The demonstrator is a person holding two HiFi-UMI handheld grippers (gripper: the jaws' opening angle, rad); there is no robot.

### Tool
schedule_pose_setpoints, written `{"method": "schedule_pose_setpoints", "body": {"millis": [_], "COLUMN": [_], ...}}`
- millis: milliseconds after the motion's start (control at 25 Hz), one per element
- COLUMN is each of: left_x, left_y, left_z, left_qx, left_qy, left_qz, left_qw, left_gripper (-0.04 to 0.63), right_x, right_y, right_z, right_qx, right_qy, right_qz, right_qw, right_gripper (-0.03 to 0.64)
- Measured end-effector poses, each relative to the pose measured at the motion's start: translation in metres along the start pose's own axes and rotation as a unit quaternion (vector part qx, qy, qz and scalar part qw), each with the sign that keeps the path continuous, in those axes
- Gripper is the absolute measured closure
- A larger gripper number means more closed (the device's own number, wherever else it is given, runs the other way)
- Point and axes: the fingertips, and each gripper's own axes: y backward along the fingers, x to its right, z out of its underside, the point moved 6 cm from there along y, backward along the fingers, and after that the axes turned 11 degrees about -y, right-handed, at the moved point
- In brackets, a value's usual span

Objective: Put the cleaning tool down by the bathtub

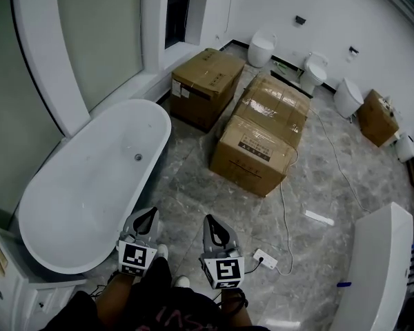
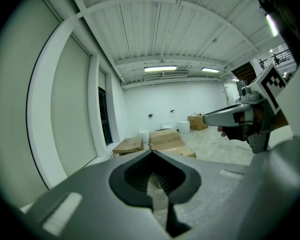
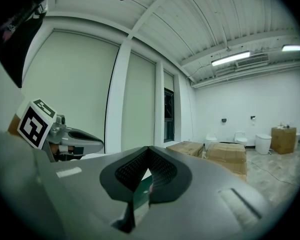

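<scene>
The white oval bathtub (image 1: 96,185) lies at the left of the head view, its near end just ahead of my left gripper (image 1: 146,219). My right gripper (image 1: 217,229) hovers beside it over the marble floor, close to the person's body. Both point forward with their jaws together and nothing between them. In the left gripper view the left gripper (image 2: 152,166) looks across the room, and the right gripper (image 2: 230,116) shows at the right. The right gripper (image 3: 147,169) has the left gripper (image 3: 77,141) at its left. I see no cleaning tool in either gripper.
Three taped cardboard boxes (image 1: 262,140) stand on the floor ahead, one (image 1: 205,85) near the tub's far end. Toilets (image 1: 262,47) line the back wall. A power strip (image 1: 265,258) with a cable lies right of my right gripper. A white fixture (image 1: 379,267) stands at right, a cabinet (image 1: 7,281) at left.
</scene>
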Motion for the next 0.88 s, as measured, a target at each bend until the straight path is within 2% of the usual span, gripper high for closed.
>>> {"method": "schedule_pose_setpoints", "body": {"millis": [280,560,880], "left_x": [-0.001,0.010,0.007], "left_y": [0.011,0.017,0.027], "left_z": [-0.023,-0.034,-0.042], "left_qx": [0.029,0.039,0.052], "left_qy": [0.002,-0.012,-0.016], "left_qz": [0.001,0.000,-0.022], "left_qw": [0.9996,0.9992,0.9983], "left_gripper": [0.595,0.594,0.595], "right_x": [0.007,0.015,0.021], "right_y": [0.018,0.041,0.055], "right_z": [-0.013,-0.016,-0.021], "right_qx": [0.018,0.031,0.047], "right_qy": [0.010,-0.009,-0.002], "right_qz": [0.014,0.025,0.036], "right_qw": [1.000,0.999,0.998], "right_gripper": [0.606,0.606,0.606]}}
